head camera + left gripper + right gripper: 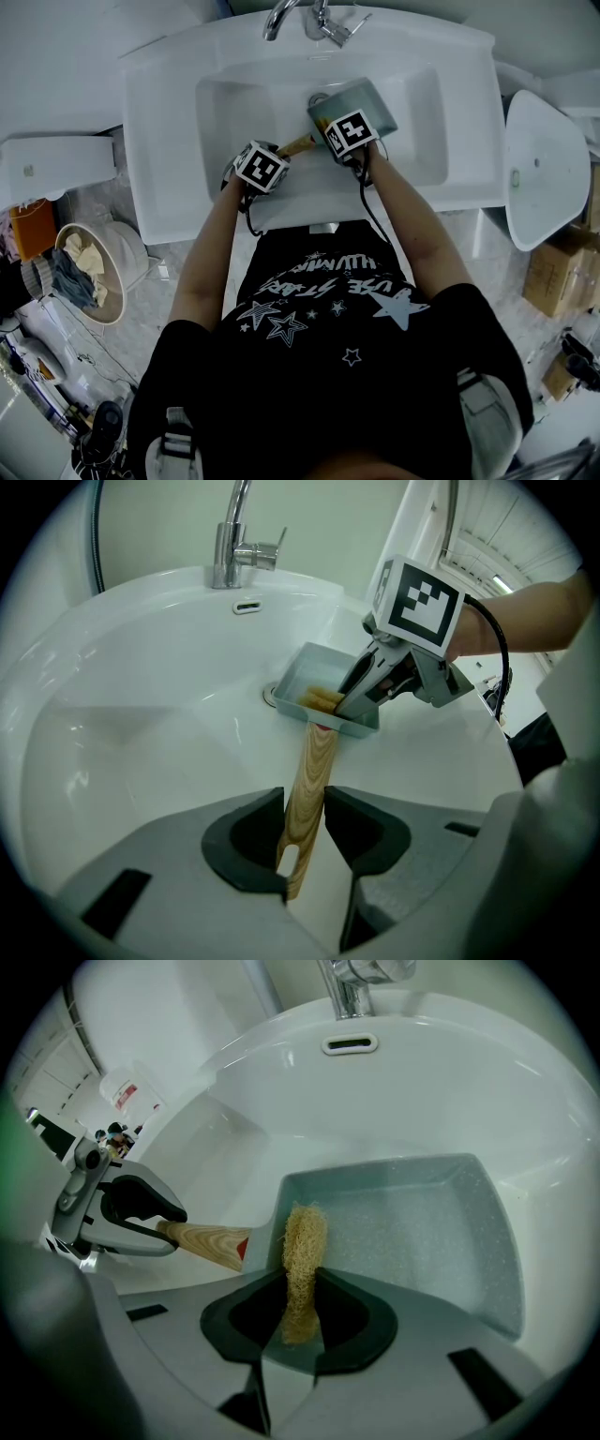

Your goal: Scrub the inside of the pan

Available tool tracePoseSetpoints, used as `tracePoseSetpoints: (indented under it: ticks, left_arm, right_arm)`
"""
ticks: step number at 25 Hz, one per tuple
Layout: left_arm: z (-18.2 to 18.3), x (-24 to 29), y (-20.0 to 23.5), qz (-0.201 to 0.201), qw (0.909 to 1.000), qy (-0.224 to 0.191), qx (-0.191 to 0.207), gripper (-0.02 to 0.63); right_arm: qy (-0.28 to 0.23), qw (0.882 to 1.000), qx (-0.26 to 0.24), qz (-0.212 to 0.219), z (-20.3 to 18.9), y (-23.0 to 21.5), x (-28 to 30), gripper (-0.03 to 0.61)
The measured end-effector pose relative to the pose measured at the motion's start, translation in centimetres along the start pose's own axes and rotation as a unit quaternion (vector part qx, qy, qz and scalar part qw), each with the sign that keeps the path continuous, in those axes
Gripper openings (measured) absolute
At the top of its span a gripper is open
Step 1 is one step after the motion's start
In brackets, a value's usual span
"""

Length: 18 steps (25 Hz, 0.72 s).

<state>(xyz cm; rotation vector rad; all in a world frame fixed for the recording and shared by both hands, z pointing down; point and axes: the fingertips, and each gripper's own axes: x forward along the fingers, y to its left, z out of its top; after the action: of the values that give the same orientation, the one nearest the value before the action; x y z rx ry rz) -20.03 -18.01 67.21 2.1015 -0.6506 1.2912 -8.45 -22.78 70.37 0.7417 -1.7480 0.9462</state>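
Note:
A square grey pan (422, 1232) with a wooden handle (309, 789) is held over the white sink basin (422, 131). My left gripper (304, 841) is shut on the wooden handle near its end with the hanging hole. My right gripper (300, 1312) is shut on a tan loofah scrubber (302, 1260), which stands upright against the pan's near rim. In the head view the pan (352, 98) sits under the right gripper (349, 136), with the left gripper (261, 167) to its left. In the left gripper view the scrubber (321, 700) lies inside the pan (323, 686).
A chrome faucet (309, 19) stands at the back of the sink, with the drain (272, 696) below the pan. A white lid-like object (544, 169) lies right of the sink. A basket with cloths (89, 272) sits on the floor at the left.

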Motion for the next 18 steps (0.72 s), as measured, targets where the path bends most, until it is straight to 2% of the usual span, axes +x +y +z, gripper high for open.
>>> tracePoseSetpoints:
  ticks: [7,11,18]
  left_arm:
    - [0.1,0.0,0.1,0.004,1.0000,-0.003,0.001,0.141]
    - [0.1,0.0,0.2,0.006,1.0000,-0.002,0.002,0.141]
    - [-0.1,0.0,0.1,0.009,0.9999,0.001,0.004,0.141]
  right_arm:
    - [-0.039,0.999,0.021,-0.016,0.7,-1.5,-1.6,0.087]
    - [-0.040,0.997,0.022,-0.066,0.6,-5.5,-3.4,0.087]
    - [-0.007,0.987,0.013,-0.158,-1.7,-10.5,-5.5,0.087]
